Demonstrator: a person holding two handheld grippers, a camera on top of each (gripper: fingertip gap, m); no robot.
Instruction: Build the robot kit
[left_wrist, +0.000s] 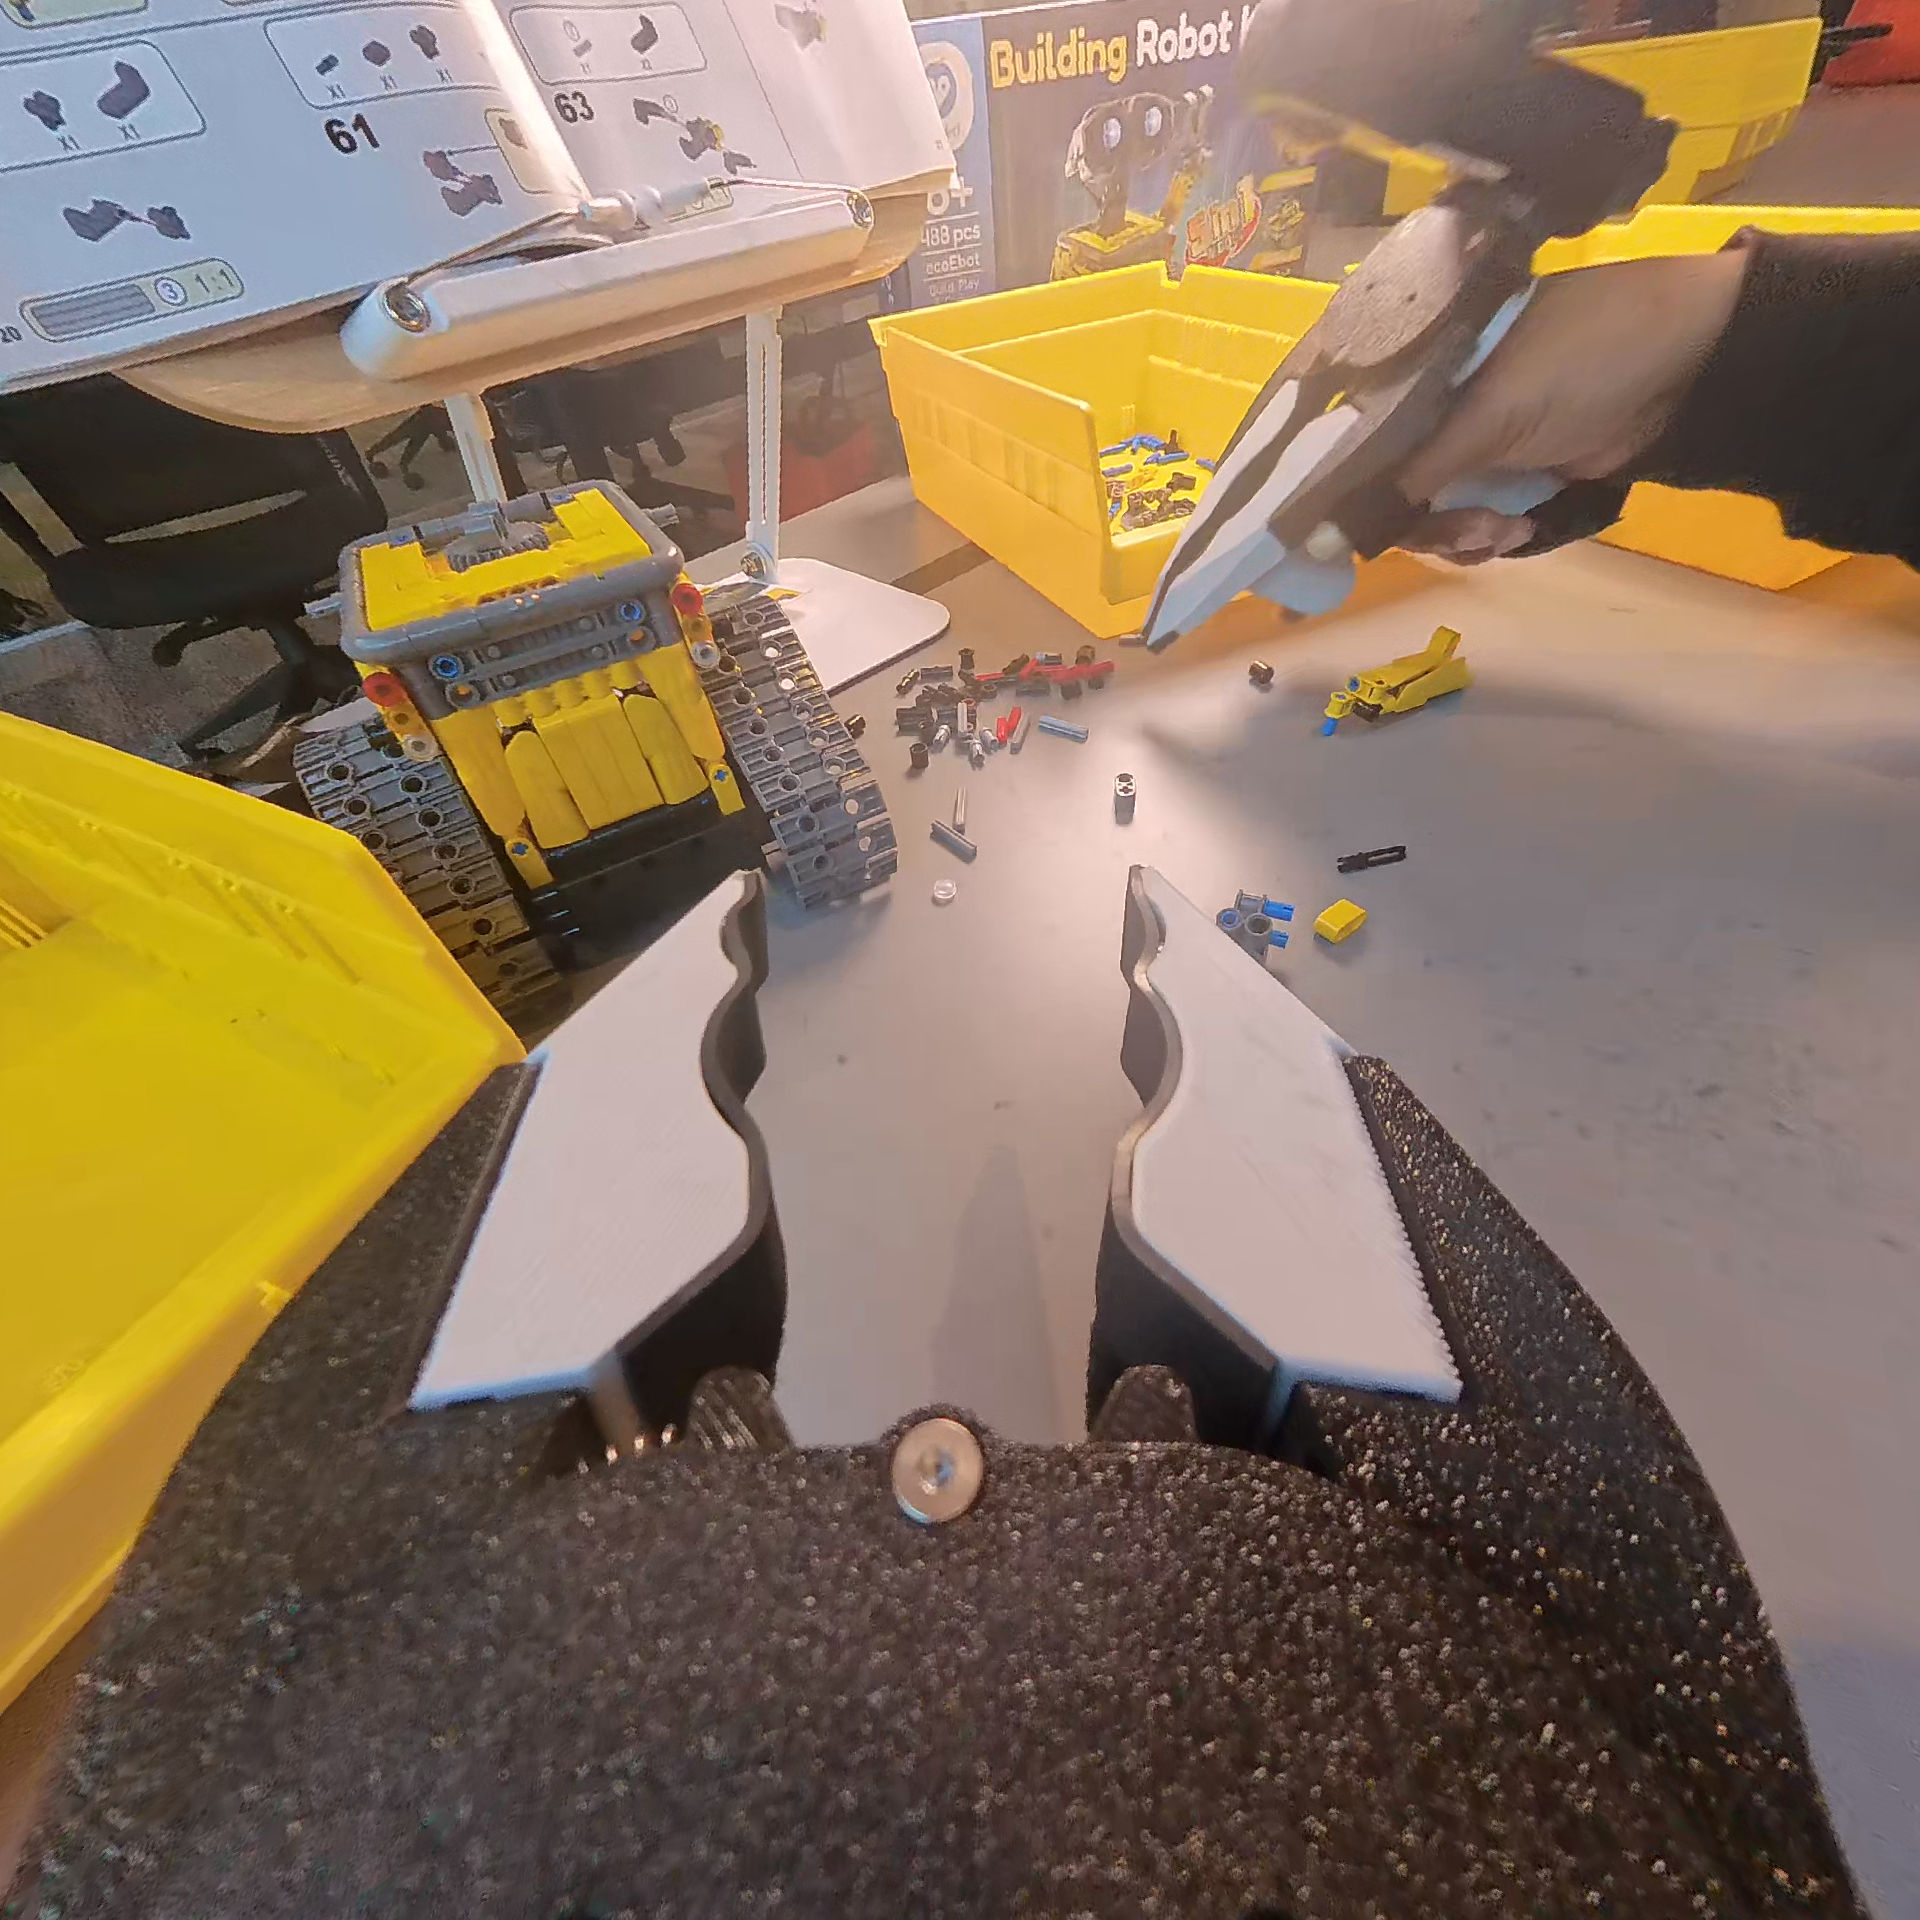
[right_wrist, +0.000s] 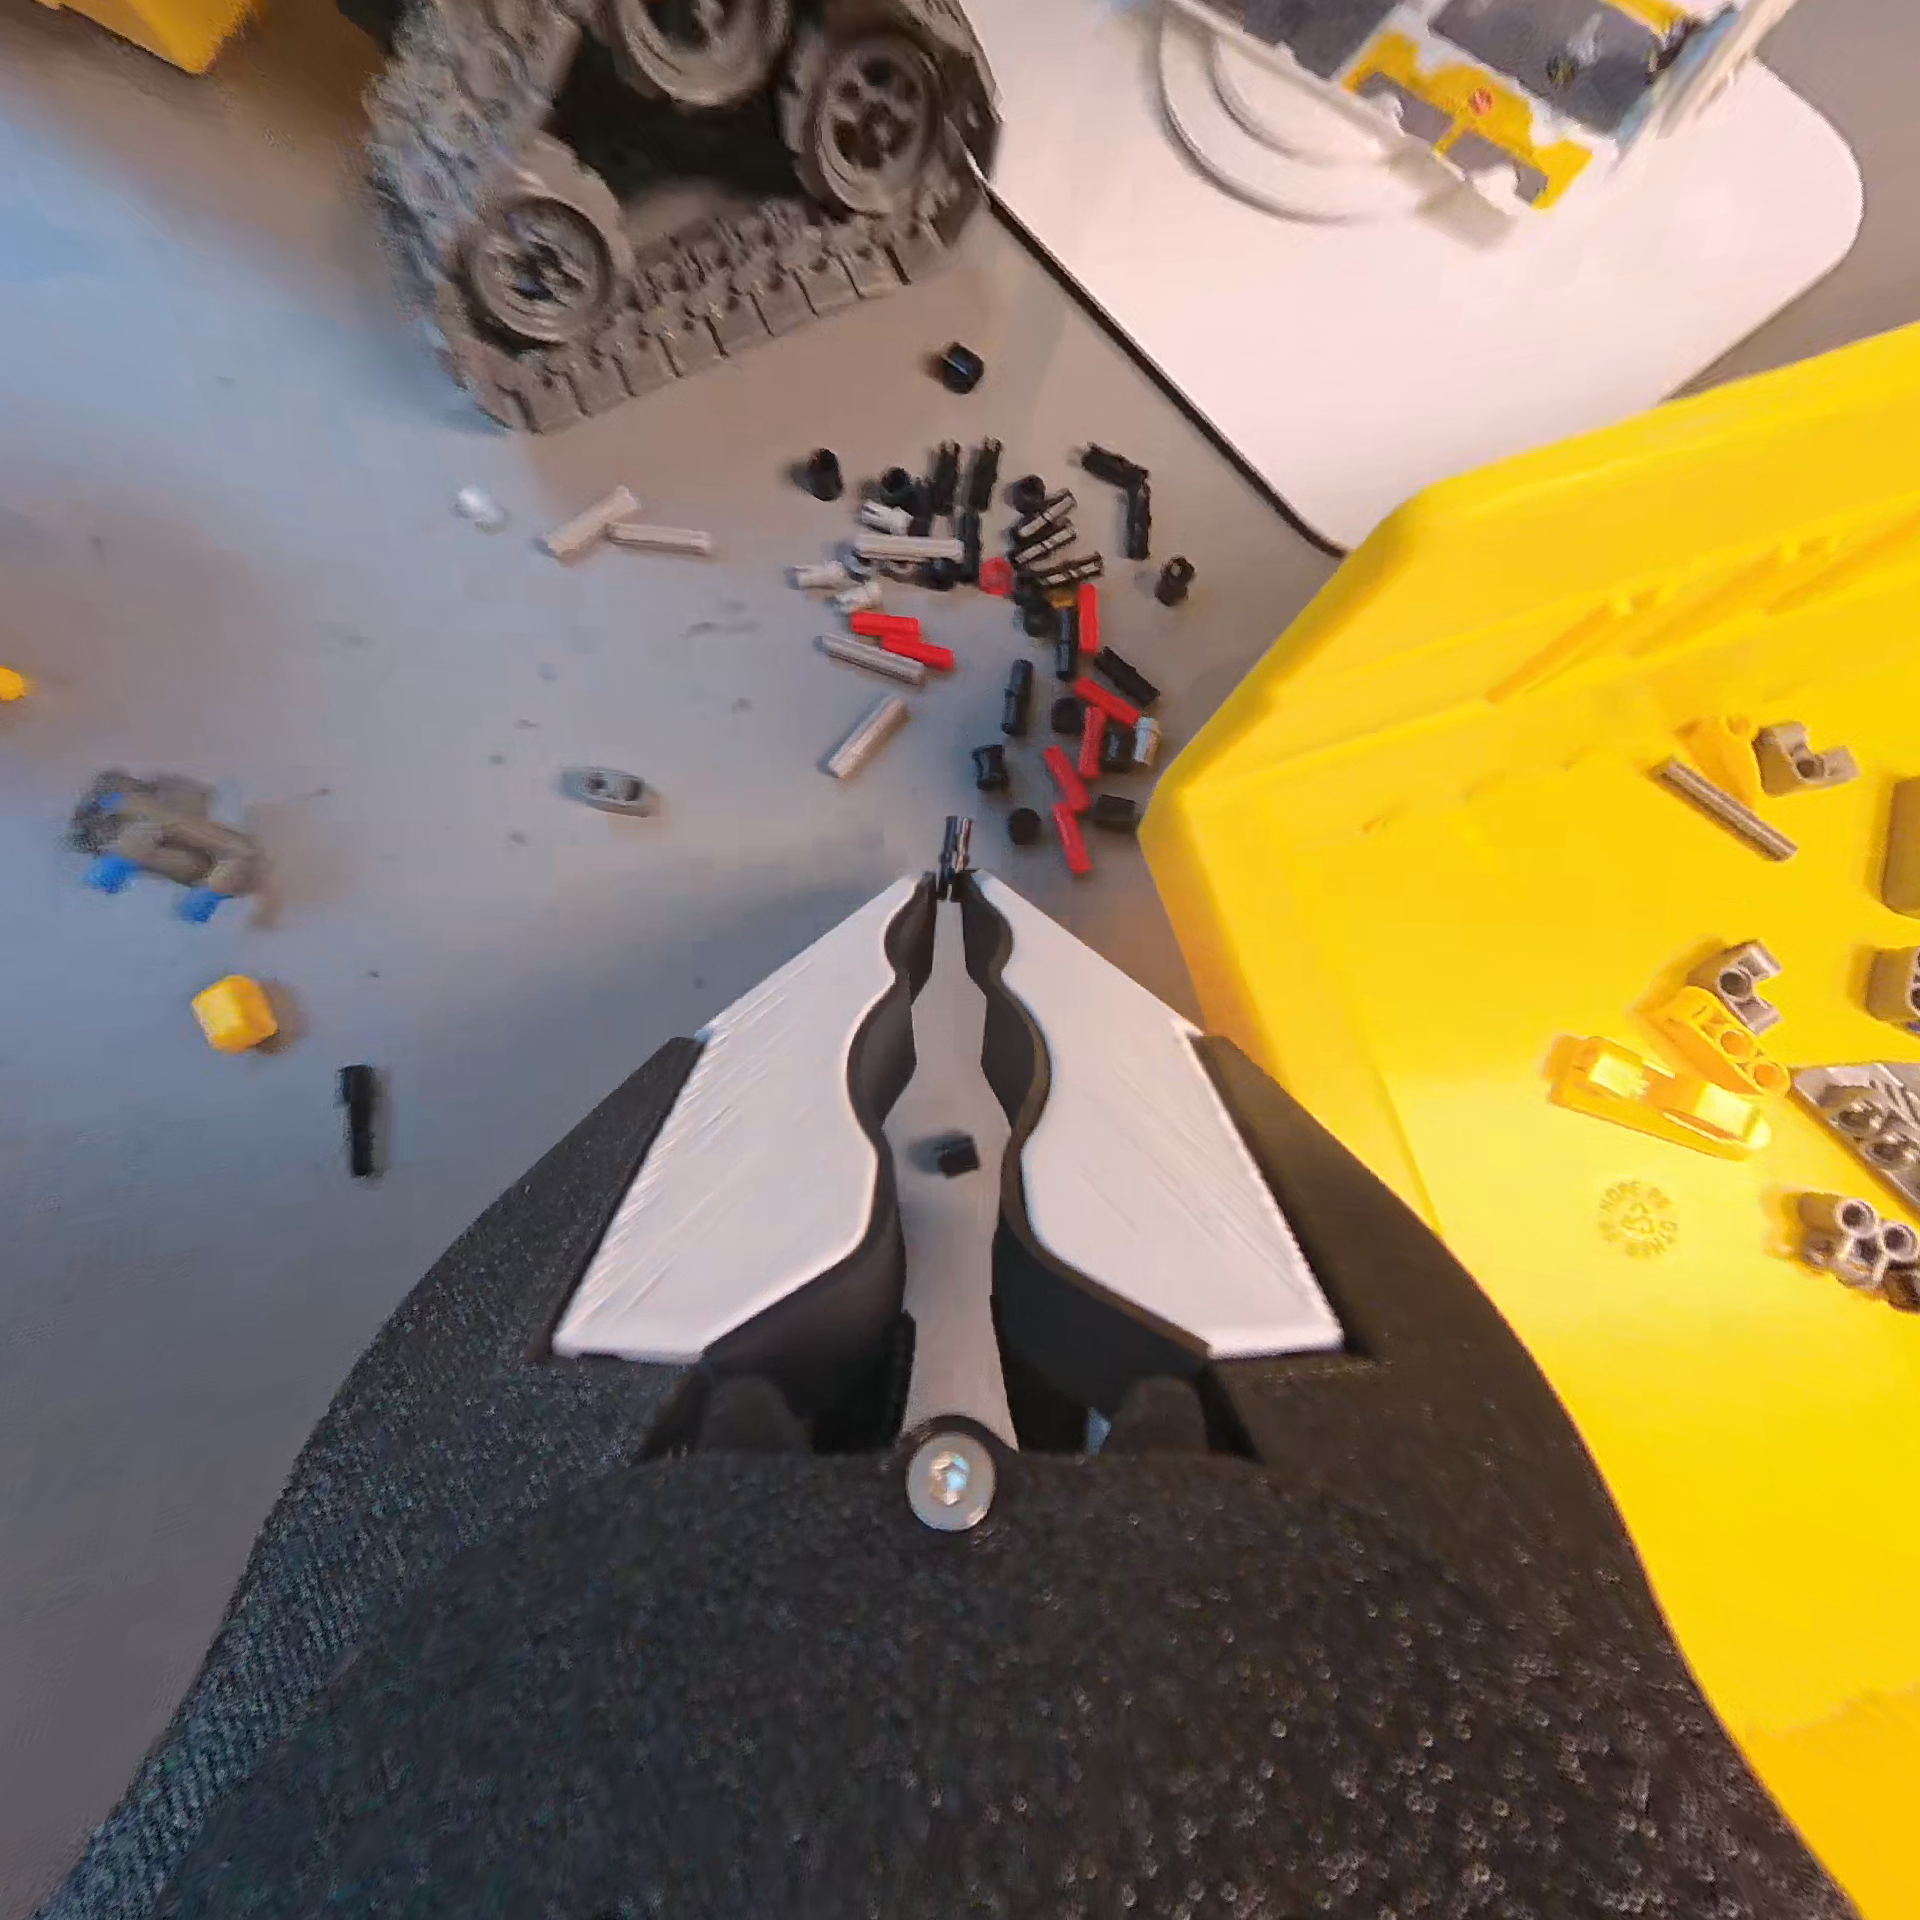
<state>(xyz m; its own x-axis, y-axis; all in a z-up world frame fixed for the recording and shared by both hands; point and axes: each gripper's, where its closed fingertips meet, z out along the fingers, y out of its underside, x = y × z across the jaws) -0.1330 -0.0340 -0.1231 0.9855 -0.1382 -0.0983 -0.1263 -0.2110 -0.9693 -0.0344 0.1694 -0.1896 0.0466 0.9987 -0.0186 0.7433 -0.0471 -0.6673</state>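
My left gripper (left_wrist: 943, 904) is open and empty, low over the grey table, just right of a yellow and grey tracked brick robot (left_wrist: 582, 707). My right gripper (right_wrist: 948, 883) is shut on a small black pin (right_wrist: 954, 847) that sticks out past its tips. It hangs above a scatter of black, red and grey pins (right_wrist: 1018, 634). In the left wrist view the right gripper (left_wrist: 1158, 639) points down at the same scatter (left_wrist: 987, 696), held by a hand in a black sleeve.
Yellow bins stand at the right (right_wrist: 1507, 644), back (left_wrist: 997, 416) and left (left_wrist: 156, 1039). An instruction booklet sits on a white stand (left_wrist: 623, 249) with a white base (right_wrist: 1455, 312). Loose pieces lie about: a yellow sub-assembly (left_wrist: 1403, 681), a grey-blue connector (left_wrist: 1257, 920), a yellow brick (left_wrist: 1340, 921).
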